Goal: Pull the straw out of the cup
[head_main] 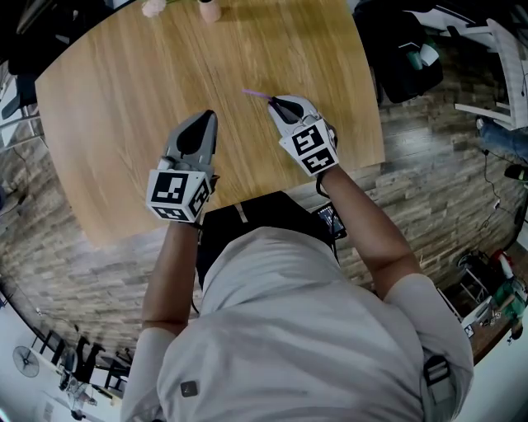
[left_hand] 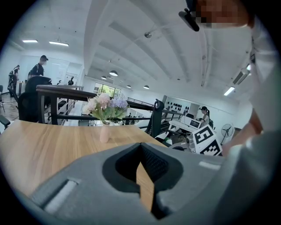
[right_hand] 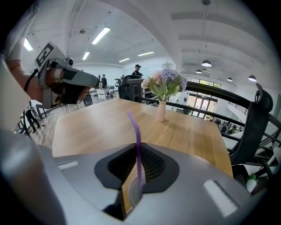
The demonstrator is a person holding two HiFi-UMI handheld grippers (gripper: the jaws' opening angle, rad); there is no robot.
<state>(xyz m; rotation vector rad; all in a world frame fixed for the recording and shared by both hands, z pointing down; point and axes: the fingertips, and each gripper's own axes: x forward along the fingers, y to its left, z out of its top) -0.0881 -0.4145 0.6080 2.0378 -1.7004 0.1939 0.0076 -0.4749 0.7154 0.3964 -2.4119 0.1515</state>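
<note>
A thin purple straw (head_main: 254, 94) sticks out to the left past the tip of my right gripper (head_main: 275, 100) on the wooden table (head_main: 115, 124). In the right gripper view the straw (right_hand: 137, 132) rises between the jaws of the right gripper (right_hand: 137, 154), which are shut on it. A pale rounded rim (right_hand: 130, 194), perhaps the cup, shows low in the gap. In the head view the gripper hides the cup. My left gripper (head_main: 206, 117) hovers to the left, shut and holding nothing (left_hand: 141, 166).
A pink vase of flowers (right_hand: 161, 110) stands at the table's far edge (head_main: 209, 10). The table's right edge runs close beside the right gripper. A black chair (head_main: 408, 49) stands beyond that edge. A railing lies behind the table.
</note>
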